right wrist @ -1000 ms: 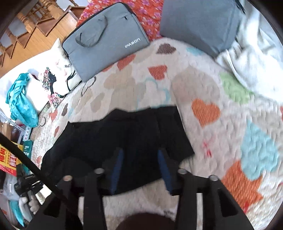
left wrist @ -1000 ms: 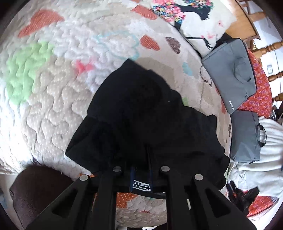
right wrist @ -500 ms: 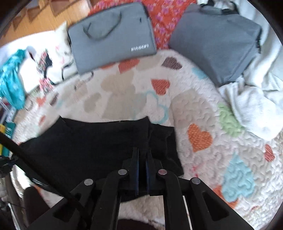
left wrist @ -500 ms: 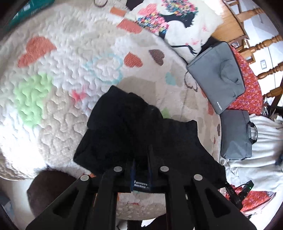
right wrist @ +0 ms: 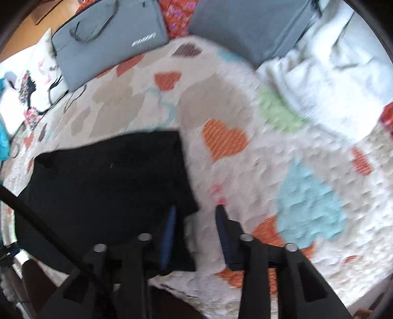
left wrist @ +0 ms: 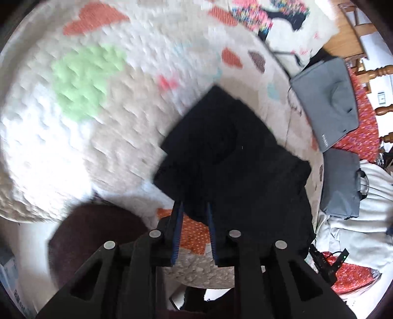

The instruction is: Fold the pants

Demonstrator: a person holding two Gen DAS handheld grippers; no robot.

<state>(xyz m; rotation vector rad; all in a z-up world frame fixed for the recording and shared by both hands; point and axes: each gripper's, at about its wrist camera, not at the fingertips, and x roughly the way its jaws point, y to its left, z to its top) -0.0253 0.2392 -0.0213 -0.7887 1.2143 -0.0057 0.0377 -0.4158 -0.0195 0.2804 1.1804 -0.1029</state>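
The black pants (left wrist: 233,157) lie folded flat on the white quilt with coloured hearts (left wrist: 81,127). In the left wrist view my left gripper (left wrist: 194,206) is open, its jaws apart just over the near edge of the pants, holding nothing. In the right wrist view the pants (right wrist: 108,179) lie to the left; my right gripper (right wrist: 196,208) is open over their right near corner, one finger above the cloth and the other over the quilt (right wrist: 282,176).
Two grey laptop bags (left wrist: 329,103) (left wrist: 341,184) lie at the far side of the bed, also seen in the right wrist view (right wrist: 108,39) (right wrist: 248,24). A printed pillow (left wrist: 282,22) and white bedding (right wrist: 331,73) lie beside them. A dark brown object (left wrist: 95,235) sits below the bed edge.
Both grippers were shut on the pants half a second ago; both have opened and let go. The pants now rest flat on the quilt. Both views shifted, with blur.
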